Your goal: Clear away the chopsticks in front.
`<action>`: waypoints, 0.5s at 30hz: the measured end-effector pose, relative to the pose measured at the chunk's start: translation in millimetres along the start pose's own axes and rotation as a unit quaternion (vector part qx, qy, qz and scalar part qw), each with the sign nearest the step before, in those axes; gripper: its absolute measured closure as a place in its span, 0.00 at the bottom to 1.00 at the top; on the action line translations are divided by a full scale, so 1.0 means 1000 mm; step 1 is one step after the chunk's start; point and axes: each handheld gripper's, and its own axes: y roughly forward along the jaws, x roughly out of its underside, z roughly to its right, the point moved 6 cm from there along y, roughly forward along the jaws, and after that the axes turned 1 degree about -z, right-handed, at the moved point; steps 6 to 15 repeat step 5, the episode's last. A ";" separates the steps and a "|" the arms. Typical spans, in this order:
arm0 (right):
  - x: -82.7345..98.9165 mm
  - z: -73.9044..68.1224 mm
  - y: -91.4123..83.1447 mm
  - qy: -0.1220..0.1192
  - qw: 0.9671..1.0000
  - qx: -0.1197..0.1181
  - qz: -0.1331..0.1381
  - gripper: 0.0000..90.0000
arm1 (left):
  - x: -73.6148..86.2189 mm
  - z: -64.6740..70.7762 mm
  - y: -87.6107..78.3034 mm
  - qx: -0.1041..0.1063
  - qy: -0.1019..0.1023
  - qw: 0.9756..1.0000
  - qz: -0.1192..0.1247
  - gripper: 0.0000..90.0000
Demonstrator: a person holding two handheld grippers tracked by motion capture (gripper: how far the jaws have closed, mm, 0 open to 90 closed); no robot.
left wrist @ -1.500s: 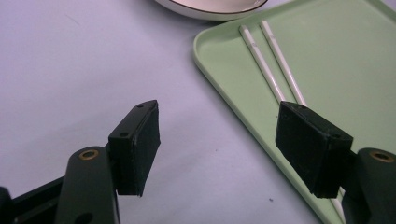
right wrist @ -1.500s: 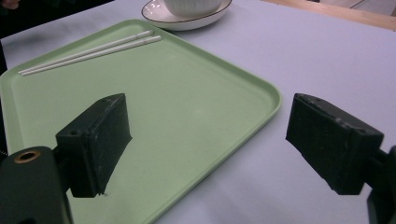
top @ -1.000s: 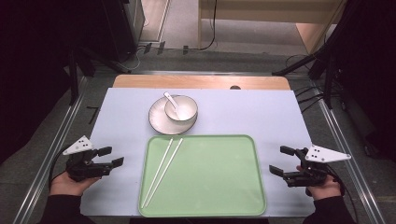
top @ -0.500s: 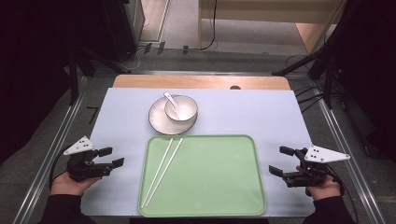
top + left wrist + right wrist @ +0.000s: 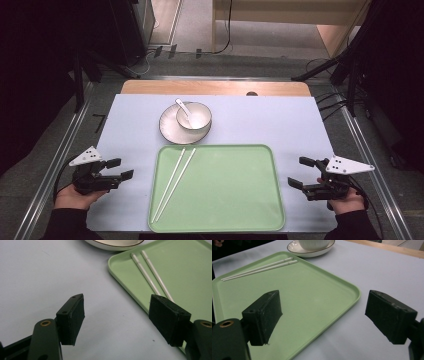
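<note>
Two hand-held grippers wait at the near edge of a pale blue table (image 5: pixel 300 125), neither with anything in its grasp. The left gripper (image 5: pixel 121 169), at about eight o'clock from the green tray (image 5: pixel 235 200), has its jaws spread wide over bare tabletop; the right gripper (image 5: pixel 301 172), at four o'clock, is likewise wide open, one jaw hanging above the tray's near corner in the right gripper view.

On the tray's left side, running from seven o'clock toward twelve, lies a pair of white chopsticks (image 5: pixel 175 182), side by side. Just beyond the tray's far rim, at twelve o'clock, a white bowl (image 5: pixel 196 116) sits on a plate (image 5: pixel 170 131) with a spoon (image 5: pixel 183 111) leaning inside it.

By the look of it the work has not begun: the opening step is a reach. The left gripper is nearest the chopsticks, and picking them up would call for a low, narrow pinch across both thin sticks.

The person's forearms are cut off at the bottom edge. The surrounding room is dark, and whether the bowl holds anything besides the spoon cannot be made out.
</note>
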 end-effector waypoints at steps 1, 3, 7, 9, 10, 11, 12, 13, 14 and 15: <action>0.000 0.000 0.000 0.000 1.000 0.000 0.000 0.16 | 0.000 0.000 0.000 0.000 0.000 1.000 0.000 0.32; 0.000 0.000 0.000 -0.001 1.000 0.000 0.000 0.16 | 0.000 0.000 0.000 0.001 -0.001 1.000 0.000 0.32; 0.000 0.000 0.000 -0.001 1.000 0.000 0.000 0.16 | 0.000 -0.001 0.001 -0.001 -0.002 1.000 -0.001 0.32; 0.000 0.000 0.000 -0.001 1.000 0.000 0.000 0.16 | 0.000 -0.001 0.001 -0.001 -0.002 1.000 -0.001 0.32; 0.000 0.000 0.000 -0.001 1.000 0.000 0.000 0.16 | 0.000 -0.001 0.001 -0.001 -0.002 1.000 -0.001 0.32; 0.000 0.000 0.000 -0.001 1.000 0.000 0.000 0.16 | 0.000 -0.001 0.001 -0.001 -0.002 1.000 -0.001 0.32; 0.000 0.000 0.000 -0.001 1.000 0.000 0.000 0.16 | 0.000 -0.001 0.001 -0.001 -0.002 1.000 -0.001 0.32; 0.000 0.000 0.000 -0.001 1.000 0.000 0.000 0.16 | 0.000 -0.001 0.001 -0.001 -0.002 1.000 -0.001 0.32; 0.000 0.000 0.000 -0.001 1.000 0.000 0.000 0.16 | 0.000 -0.001 0.001 -0.001 -0.002 1.000 -0.001 0.32; 0.000 0.000 0.000 -0.001 1.000 0.000 0.000 0.16 | 0.000 -0.001 0.001 -0.001 -0.002 1.000 -0.001 0.32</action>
